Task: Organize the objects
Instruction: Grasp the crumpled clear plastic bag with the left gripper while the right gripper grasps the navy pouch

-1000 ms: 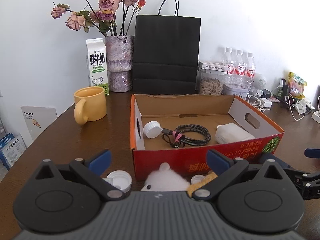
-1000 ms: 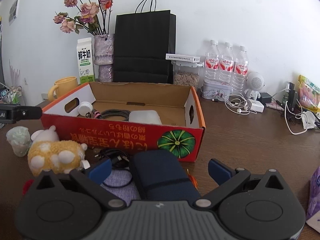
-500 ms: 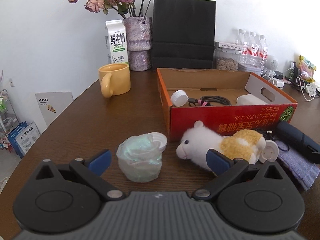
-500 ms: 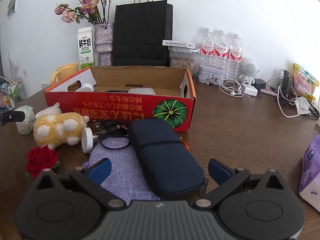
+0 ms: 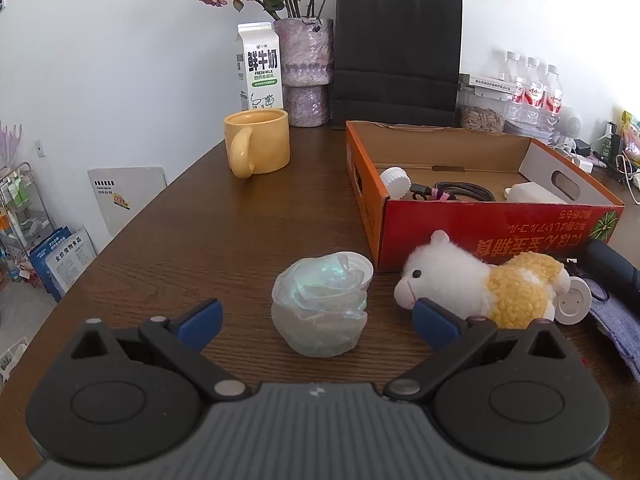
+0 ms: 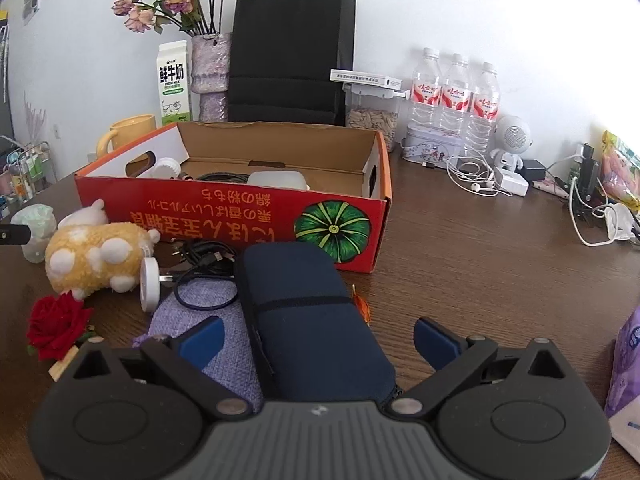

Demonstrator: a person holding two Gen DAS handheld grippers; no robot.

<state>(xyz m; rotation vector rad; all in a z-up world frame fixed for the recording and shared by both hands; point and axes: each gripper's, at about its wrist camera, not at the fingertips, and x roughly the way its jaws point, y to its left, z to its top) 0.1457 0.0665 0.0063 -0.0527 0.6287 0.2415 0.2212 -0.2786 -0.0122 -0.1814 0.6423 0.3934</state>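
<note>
Bare tabletop (image 5: 208, 240) lies open left of the cardboard box (image 5: 480, 236); the strip along its near wall is blocked by translucent cup (image 5: 320, 308), plush toy (image 5: 480, 288), cables (image 6: 204, 258) and dark pouch (image 6: 304, 312).

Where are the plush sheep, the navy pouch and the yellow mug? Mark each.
plush sheep (image 5: 520, 288), left wrist view, on its yellow woolly back.
navy pouch (image 6: 304, 312), right wrist view, on its top face by the strap.
yellow mug (image 5: 262, 146), left wrist view, on its side wall.

Milk carton (image 5: 260, 68) reads "鲜牛奶" and "FRESH MILK"; the box's print is upside down.
</note>
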